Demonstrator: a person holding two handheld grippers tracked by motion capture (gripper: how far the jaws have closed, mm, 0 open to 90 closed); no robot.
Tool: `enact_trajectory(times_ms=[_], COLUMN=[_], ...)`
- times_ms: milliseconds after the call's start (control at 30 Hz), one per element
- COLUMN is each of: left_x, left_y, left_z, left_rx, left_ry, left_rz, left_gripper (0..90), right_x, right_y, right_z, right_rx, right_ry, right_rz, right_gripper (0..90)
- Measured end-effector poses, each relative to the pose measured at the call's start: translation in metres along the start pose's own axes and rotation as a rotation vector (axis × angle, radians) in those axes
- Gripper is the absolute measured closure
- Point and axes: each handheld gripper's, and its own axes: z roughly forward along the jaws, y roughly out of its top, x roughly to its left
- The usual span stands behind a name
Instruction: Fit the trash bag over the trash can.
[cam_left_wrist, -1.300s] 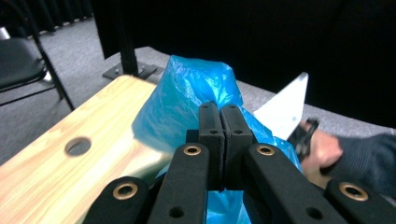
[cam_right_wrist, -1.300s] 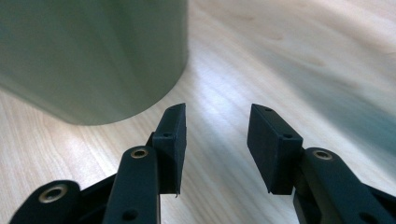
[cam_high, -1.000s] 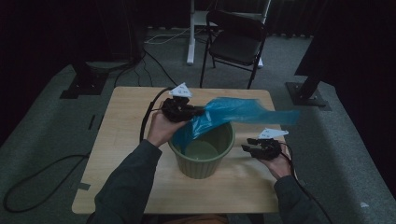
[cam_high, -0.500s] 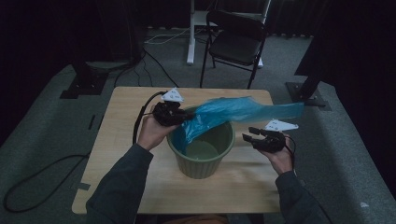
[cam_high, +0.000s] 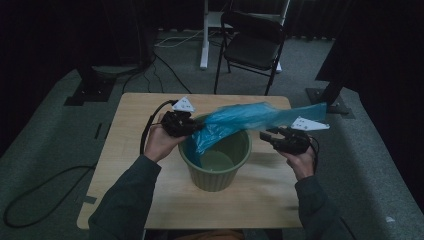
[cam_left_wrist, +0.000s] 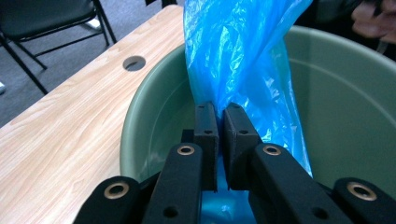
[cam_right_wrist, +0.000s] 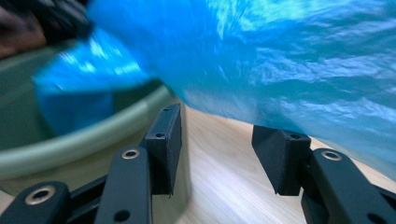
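A green plastic bin stands mid-table. A blue plastic bag stretches over its mouth from the left rim out to the right, one end hanging inside. My left gripper is at the bin's left rim. In the left gripper view its jaws pinch the bag above the bin's inside; they have just been opening slightly, with the film still between the pads. My right gripper hovers right of the bin, open, with nothing between the jaws and the bag billowing just above.
The wooden table has a round cable hole behind the bin. A black folding chair and a white desk leg stand beyond the far edge. Cables lie on the grey floor.
My right gripper has risen beside the bin. The bag's free end has lifted and stretched further to the right. My left hand has stayed at the bin's left rim.
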Motion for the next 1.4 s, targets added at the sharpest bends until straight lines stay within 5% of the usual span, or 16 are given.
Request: enact_trajectory(times_ms=[233,267,400,733,967,1233,1400], left_x=[0.0,0.0,-0.001,0.0,-0.004,-0.018,-0.029], left_y=[-0.003,-0.003,-0.003,0.006,0.006,0.03,0.052], left_z=[0.001,0.0,-0.008,-0.028,-0.031,-0.008,0.018], left_rx=[0.02,0.021,-0.014,-0.084,-0.132,-0.142,-0.106], left_ry=[0.011,0.013,0.024,0.018,-0.03,-0.06,-0.024], left_rz=[0.004,0.004,0.015,0.02,0.038,0.076,0.113], left_gripper=[83.6,79.9,75.2,62.5,53.5,50.4,48.7], right_x=[0.002,0.005,0.011,0.028,0.028,0.047,0.063], right_y=[0.013,0.02,0.025,0.048,0.056,0.058,0.07], right_z=[-0.001,-0.002,-0.003,-0.013,-0.022,-0.007,0.0], right_rx=[-0.027,-0.022,-0.008,0.02,0.022,0.056,0.061], right_ry=[0.023,0.033,0.041,0.044,0.06,0.122,0.157], right_rz=[-0.006,-0.04,-0.082,-0.19,-0.206,-0.259,-0.315], right_gripper=[69.6,82.5,88.8,89.4,89.4,89.5,89.5])
